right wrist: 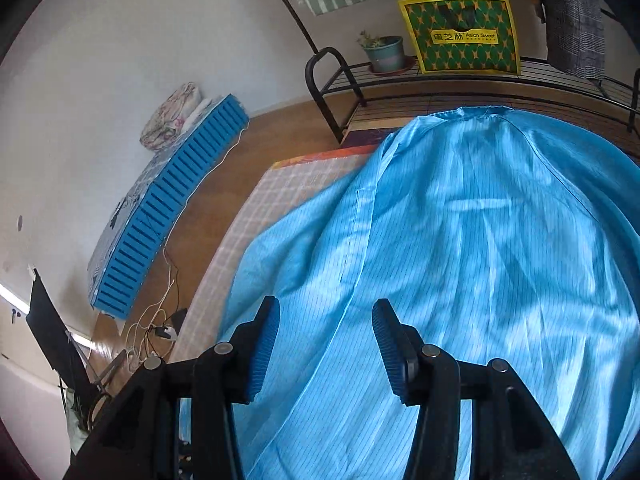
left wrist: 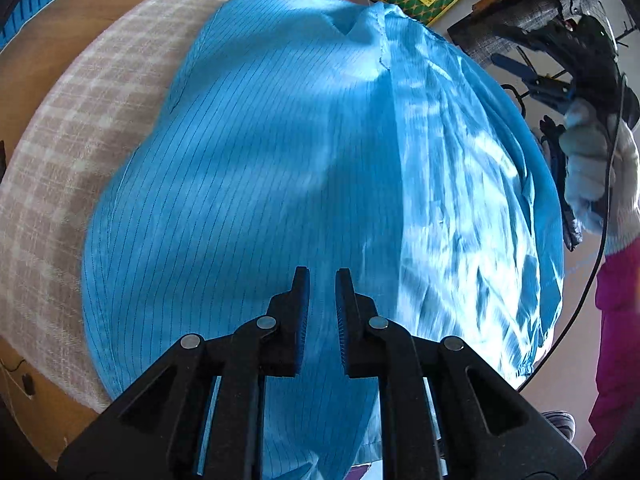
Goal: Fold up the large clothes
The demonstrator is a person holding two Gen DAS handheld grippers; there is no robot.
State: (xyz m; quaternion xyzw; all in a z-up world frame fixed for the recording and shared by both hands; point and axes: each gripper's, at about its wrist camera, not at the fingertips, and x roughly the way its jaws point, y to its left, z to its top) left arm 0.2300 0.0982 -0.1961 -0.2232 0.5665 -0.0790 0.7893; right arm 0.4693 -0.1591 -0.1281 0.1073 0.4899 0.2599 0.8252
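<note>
Left gripper (left wrist: 322,276): jaws narrowly apart, nothing between them, above blue striped garment (left wrist: 280,168). Right gripper (right wrist: 326,312): jaws about half open, empty. Garment spread mid-frame over checked mat (left wrist: 52,184), possibly padded. Wood floor (right wrist: 276,136); yellow-green bag (right wrist: 460,38) upper right.
</note>
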